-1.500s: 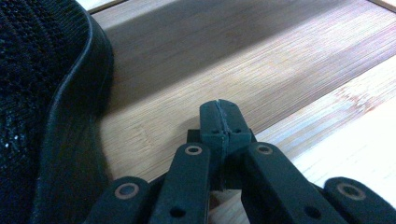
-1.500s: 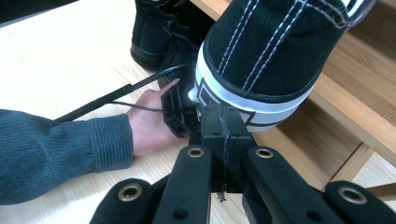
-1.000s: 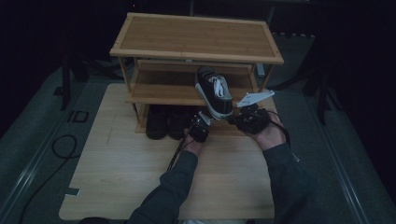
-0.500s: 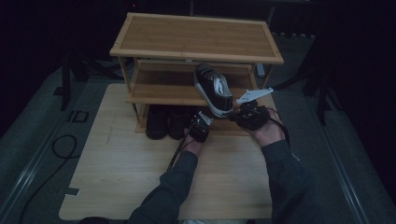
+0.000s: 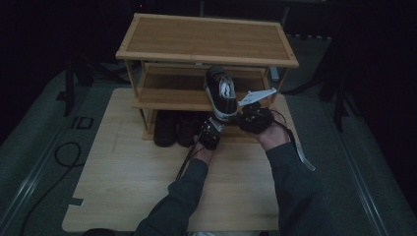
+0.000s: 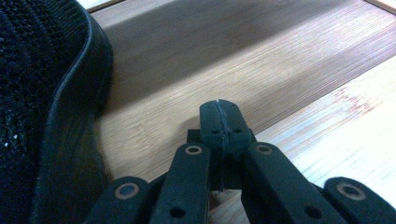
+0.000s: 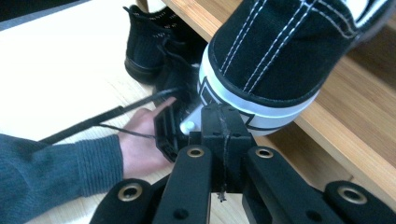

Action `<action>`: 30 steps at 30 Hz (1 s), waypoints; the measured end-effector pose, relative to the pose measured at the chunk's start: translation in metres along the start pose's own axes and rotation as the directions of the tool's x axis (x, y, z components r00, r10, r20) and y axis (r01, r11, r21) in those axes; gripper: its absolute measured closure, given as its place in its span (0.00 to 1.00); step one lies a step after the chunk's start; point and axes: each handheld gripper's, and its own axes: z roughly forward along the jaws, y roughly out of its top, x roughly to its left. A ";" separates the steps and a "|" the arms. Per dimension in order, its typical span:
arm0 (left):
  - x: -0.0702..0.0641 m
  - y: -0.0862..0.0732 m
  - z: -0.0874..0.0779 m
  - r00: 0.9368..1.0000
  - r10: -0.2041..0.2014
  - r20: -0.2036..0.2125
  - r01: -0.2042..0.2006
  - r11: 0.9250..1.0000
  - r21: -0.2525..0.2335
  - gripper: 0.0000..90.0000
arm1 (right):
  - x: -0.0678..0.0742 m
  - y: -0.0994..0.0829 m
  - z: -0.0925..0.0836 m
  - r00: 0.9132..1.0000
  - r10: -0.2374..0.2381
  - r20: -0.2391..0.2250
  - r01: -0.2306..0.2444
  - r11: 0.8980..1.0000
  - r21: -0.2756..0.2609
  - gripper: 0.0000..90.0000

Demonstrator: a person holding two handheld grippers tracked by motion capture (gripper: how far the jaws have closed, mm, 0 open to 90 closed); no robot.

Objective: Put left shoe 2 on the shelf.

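Clearly the black-and-white sneaker (image 5: pixel 221 93) sits half on the rack's middle shelf (image 5: pixel 167 98), heel overhanging at six o'clock. Both the left gripper (image 5: pixel 212 129) and the right gripper (image 5: pixel 244 116) have jaws pressed together, empty, nudging the heel. A crooked push could tip it onto the pale wooden board (image 5: pixel 123 182); dark room all around.

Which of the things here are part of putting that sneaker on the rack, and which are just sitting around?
In the job:
- black sneaker, heel jutting past the shelf edge
- middle shelf of the wooden rack
- left gripper, shut
- right gripper, shut, at the sneaker's heel

Lying about:
- dark shoes under the rack
- top shelf
- cable on the floor
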 end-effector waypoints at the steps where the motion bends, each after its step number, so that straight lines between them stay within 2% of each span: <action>1: 0.000 0.000 0.000 1.000 0.003 0.001 -0.003 1.000 0.002 1.00 | 0.002 0.002 0.002 1.000 -0.007 -0.005 0.007 1.000 -0.003 1.00; 3: 0.001 0.000 -0.001 1.000 0.012 0.000 -0.012 1.000 0.011 1.00 | 0.005 0.004 0.007 1.000 -0.022 -0.007 0.022 1.000 0.001 1.00; 4: 0.001 0.000 -0.001 1.000 0.009 0.002 -0.009 1.000 0.007 1.00 | 0.006 0.005 0.009 1.000 -0.025 -0.016 0.025 1.000 0.002 1.00; 5: -0.001 0.000 0.001 1.000 -0.013 0.004 0.013 1.000 -0.012 1.00 | 0.006 0.006 0.011 0.999 -0.024 -0.030 0.024 1.000 0.004 1.00; 6: 0.000 0.000 0.001 1.000 -0.012 0.004 0.012 1.000 -0.010 1.00 | 0.005 0.006 0.014 0.999 -0.017 -0.043 0.017 1.000 0.004 1.00; 7: -0.001 0.000 0.001 1.000 -0.013 0.004 0.013 1.000 -0.010 1.00 | 0.005 0.006 0.015 0.999 -0.018 -0.032 0.018 1.000 0.000 1.00; 8: 0.002 0.000 -0.002 1.000 0.025 -0.003 -0.024 0.999 0.025 1.00 | 0.004 0.007 0.016 1.000 -0.014 -0.024 0.014 1.000 0.000 1.00; 11: 0.003 0.000 -0.002 0.999 0.032 -0.004 -0.032 0.999 0.031 1.00 | 0.001 0.007 0.016 1.000 -0.002 -0.029 0.002 1.000 -0.001 1.00; 12: -0.001 0.000 0.001 1.000 -0.017 0.003 0.017 1.000 -0.011 1.00 | 0.001 0.008 0.017 1.000 -0.001 -0.029 0.001 1.000 0.001 1.00; 23: -0.001 0.000 0.001 1.000 -0.011 0.004 0.011 1.000 -0.010 1.00 | 0.002 0.012 0.021 1.000 -0.013 -0.020 0.013 1.000 -0.006 1.00; 26: 0.000 0.000 0.001 1.000 -0.012 0.005 0.012 1.000 -0.010 1.00 | 0.003 0.013 0.025 1.000 -0.022 -0.001 0.022 1.000 -0.005 1.00; 30: 0.000 0.000 0.001 1.000 -0.012 0.005 0.012 1.000 -0.010 1.00 | 0.002 0.015 0.027 1.000 -0.020 -0.008 0.020 1.000 -0.012 1.00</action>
